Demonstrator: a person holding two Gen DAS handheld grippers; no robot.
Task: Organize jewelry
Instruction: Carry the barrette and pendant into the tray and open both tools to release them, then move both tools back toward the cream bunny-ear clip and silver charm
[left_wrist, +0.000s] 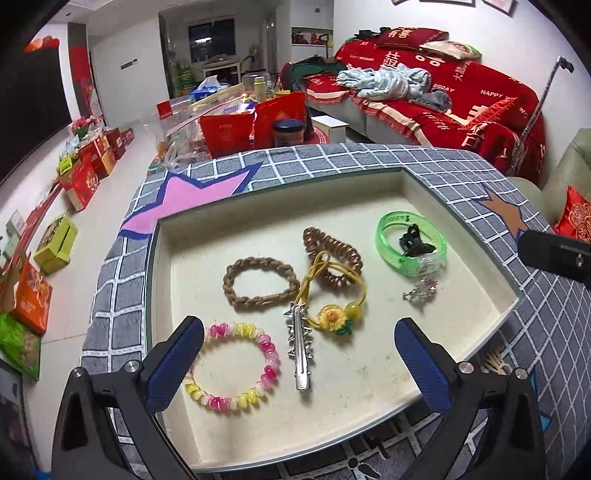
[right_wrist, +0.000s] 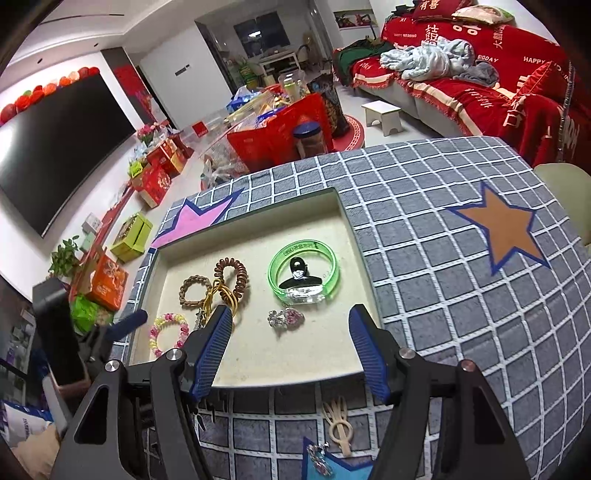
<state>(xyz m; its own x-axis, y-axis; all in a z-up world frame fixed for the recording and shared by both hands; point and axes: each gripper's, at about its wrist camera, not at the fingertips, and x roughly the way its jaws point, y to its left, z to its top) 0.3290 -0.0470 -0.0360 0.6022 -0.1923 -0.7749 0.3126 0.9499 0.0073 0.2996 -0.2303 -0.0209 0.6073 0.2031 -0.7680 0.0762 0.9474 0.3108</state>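
Two items remain outside the tray (right_wrist: 354, 236): a cream hair clip (right_wrist: 338, 424) and a beaded charm (right_wrist: 319, 461), on the tabletop just beneath the right claw (right_wrist: 291, 354) (nearer; half-wide, empty), clip's long axis pointing traywards. Left claw (left_wrist: 299, 365) wide, empty, over the tray.

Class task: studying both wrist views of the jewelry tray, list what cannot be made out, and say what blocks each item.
- Yellow flower hair tie: in the right wrist view, the right gripper finger hides its flower.
- Beige hair clip: in the left wrist view, the tray rim hides most of it.
- Green bangle: lettering too small to read in either view.
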